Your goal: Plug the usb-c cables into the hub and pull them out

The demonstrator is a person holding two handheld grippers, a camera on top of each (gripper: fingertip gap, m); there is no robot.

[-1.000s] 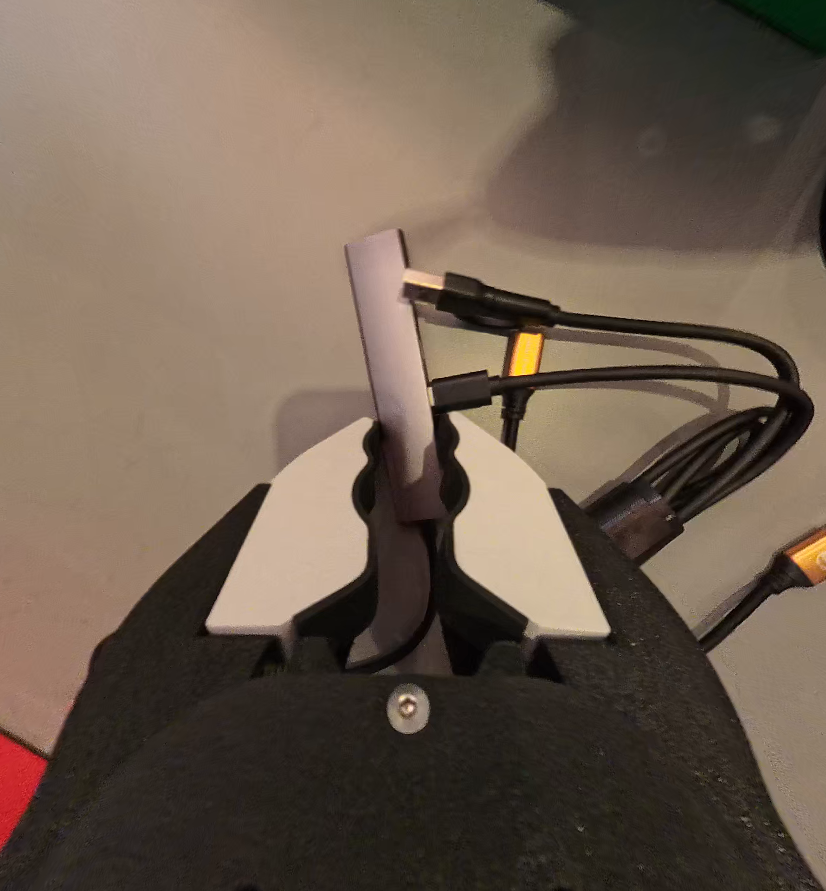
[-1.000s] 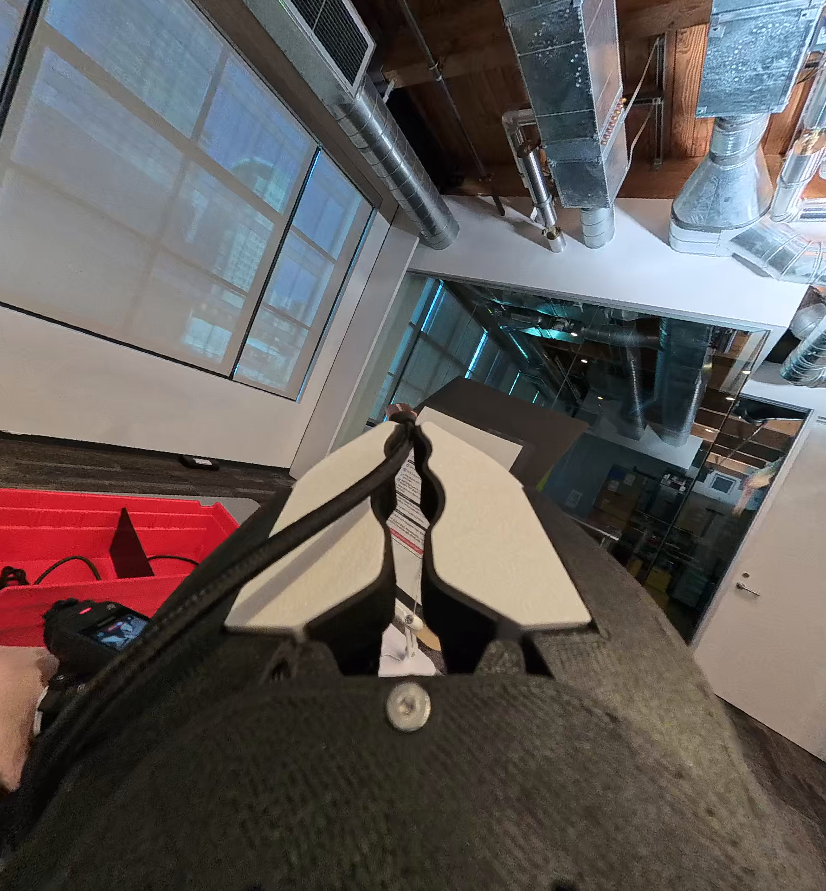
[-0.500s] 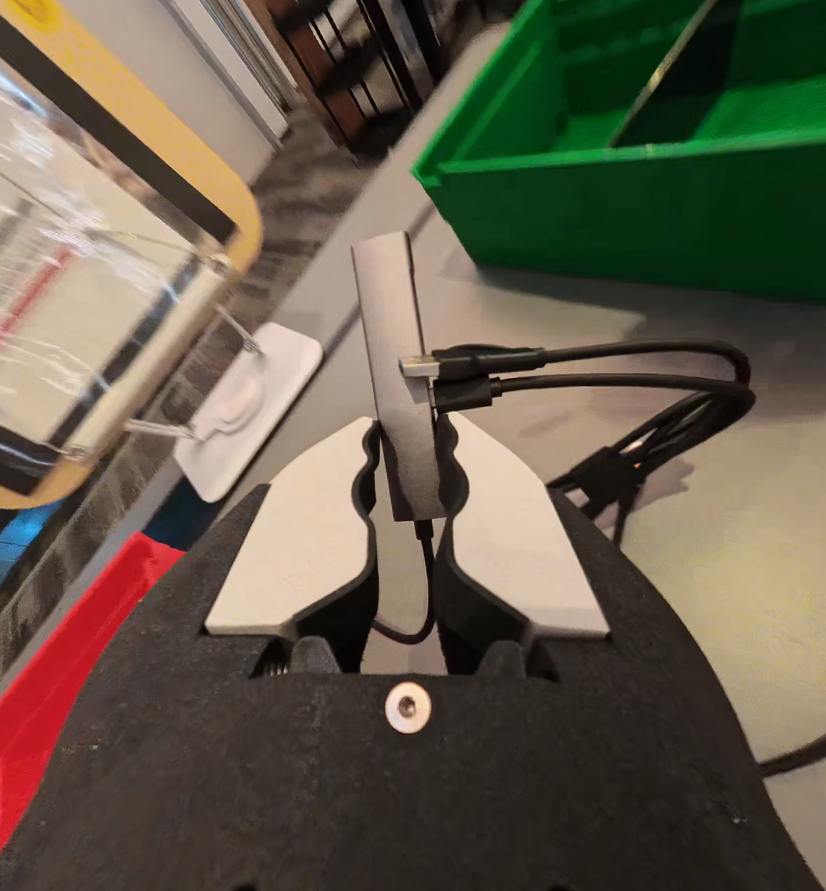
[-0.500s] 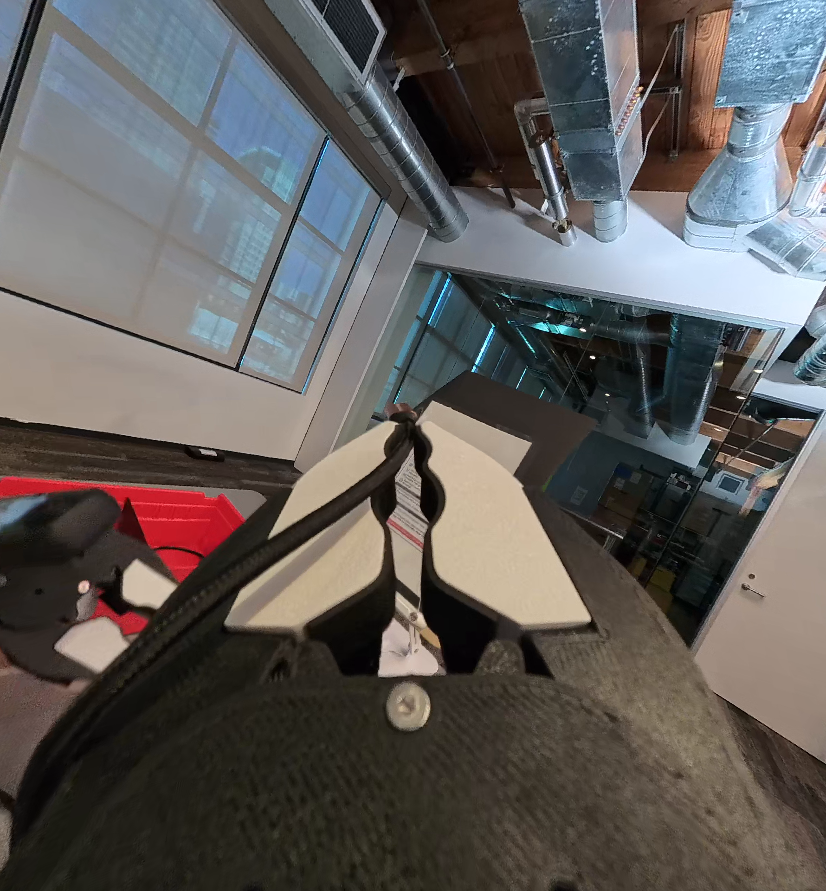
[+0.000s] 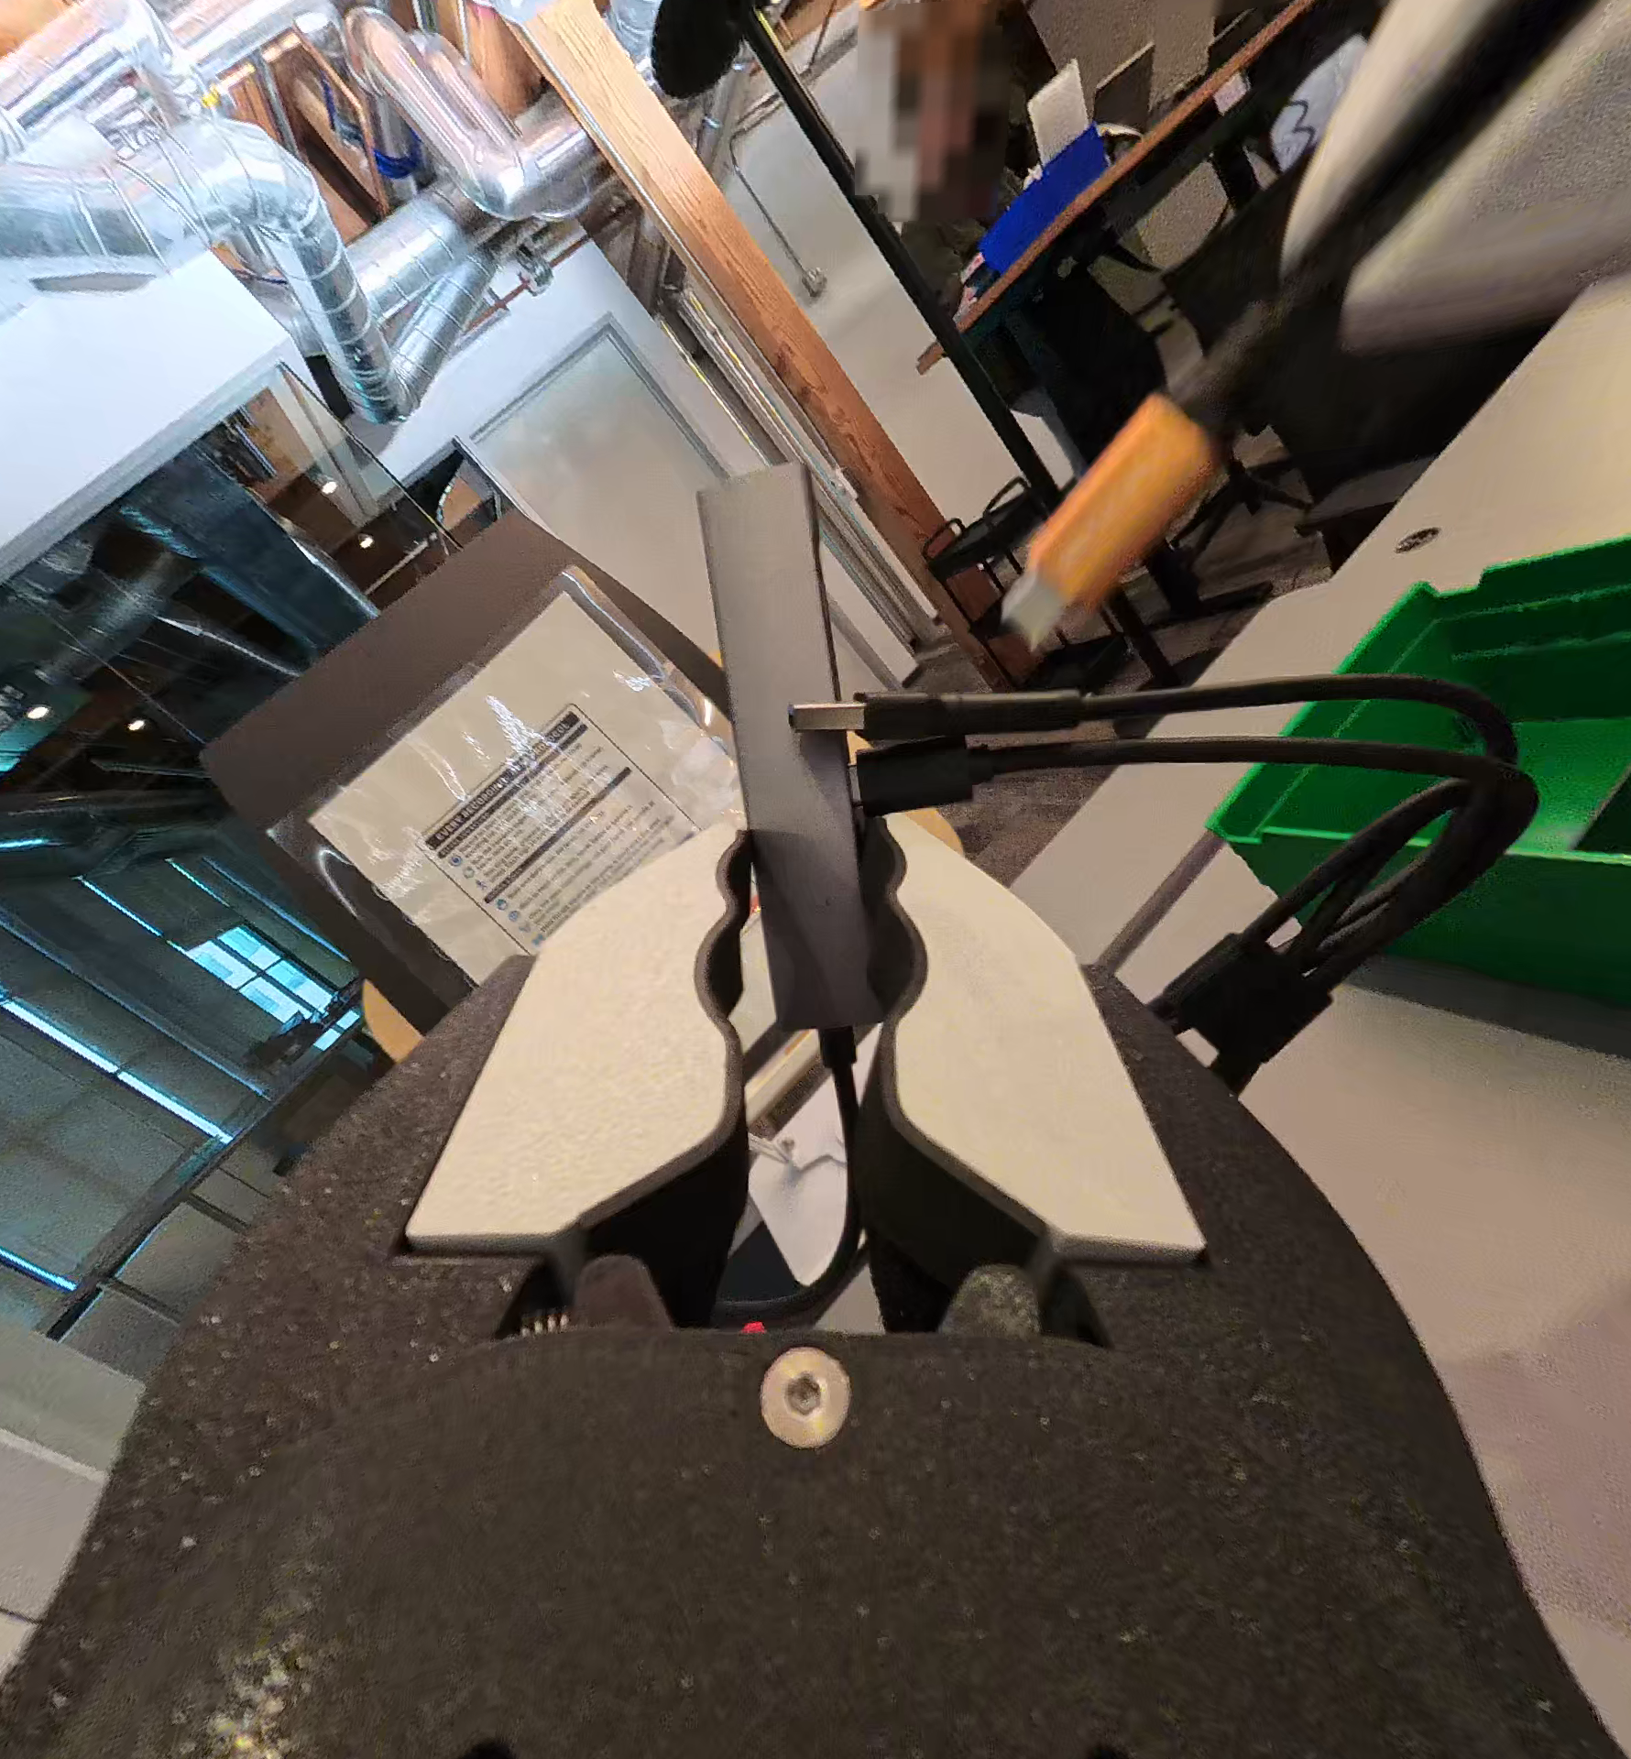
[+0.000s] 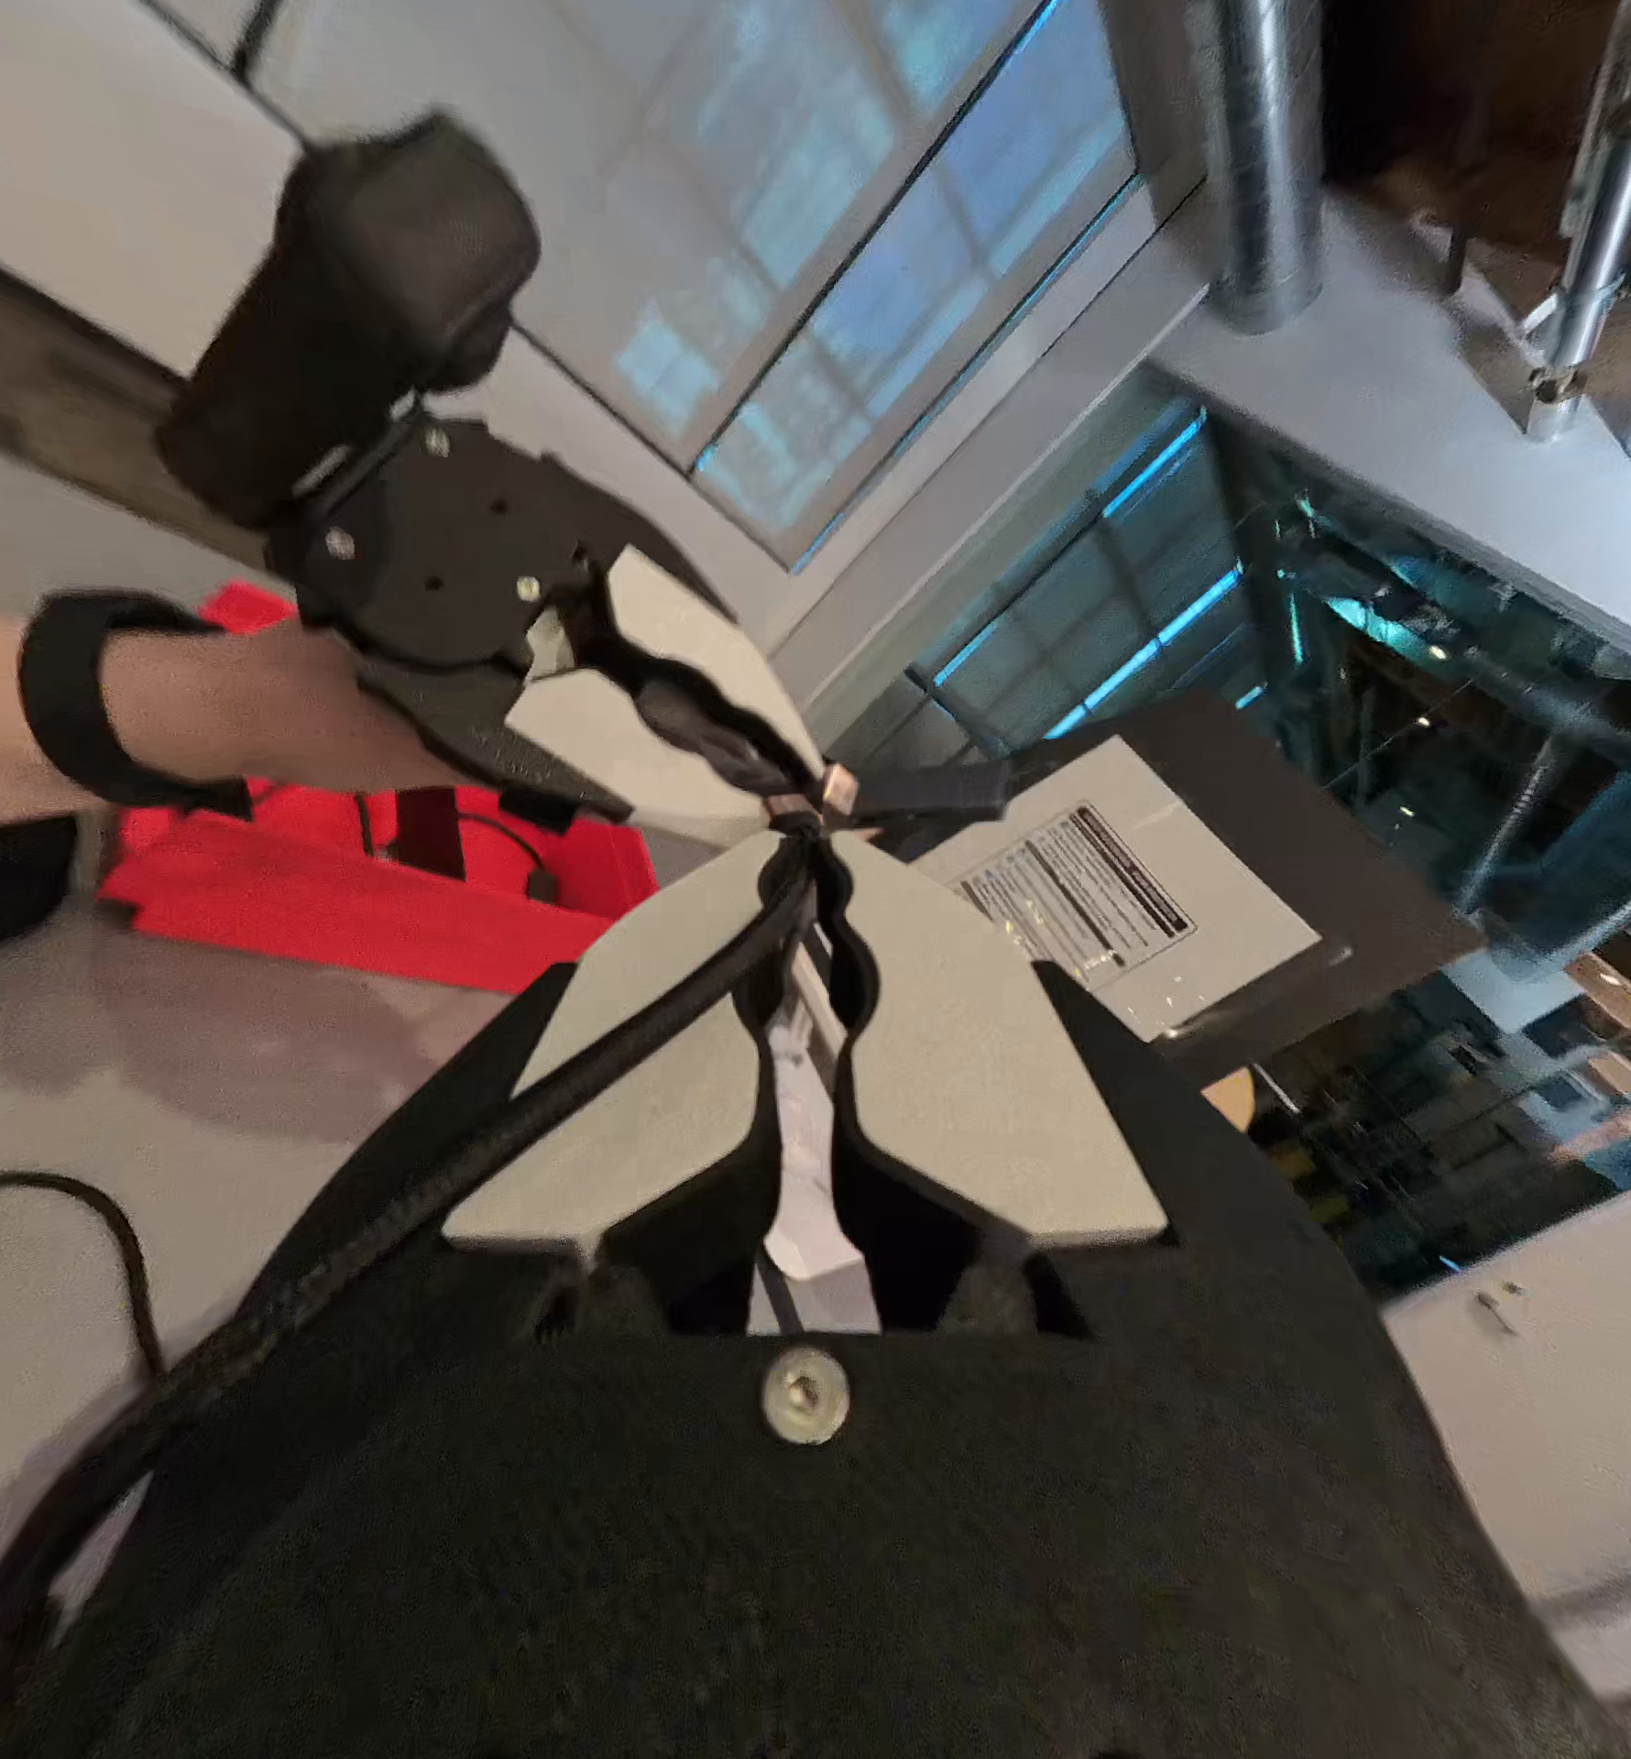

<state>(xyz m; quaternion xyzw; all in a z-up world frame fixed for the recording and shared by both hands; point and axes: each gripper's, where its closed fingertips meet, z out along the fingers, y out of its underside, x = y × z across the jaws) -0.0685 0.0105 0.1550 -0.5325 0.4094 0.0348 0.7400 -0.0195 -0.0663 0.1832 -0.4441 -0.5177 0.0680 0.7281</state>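
Hub, a slim dark grey bar, stands almost upright, raised above the grey table, its lower end pinched between the fingers of the left gripper. Two black cables meet its right edge: the lower plug looks seated, while the upper one shows bare metal and seems only partly in, or merely crossing in front; which is hard to tell. A thin lead runs from the hub's bottom back between the fingers. From the upper right, a blurred orange plug with a silver tip slants toward the hub's free upper part, not yet touching. It belongs to a black braided cable nipped at the very tips of the right gripper, whose fingers are pressed together around it. Green bin sits on the far right of the table, red bin to the left. To plug in well, the left grip should keep the hub steady and square, while the orange plug is levelled until it faces an open port straight on, then pushed along its own axis. Holding so near the cable's tip, the plug may swivel, so a slow approach is wise.
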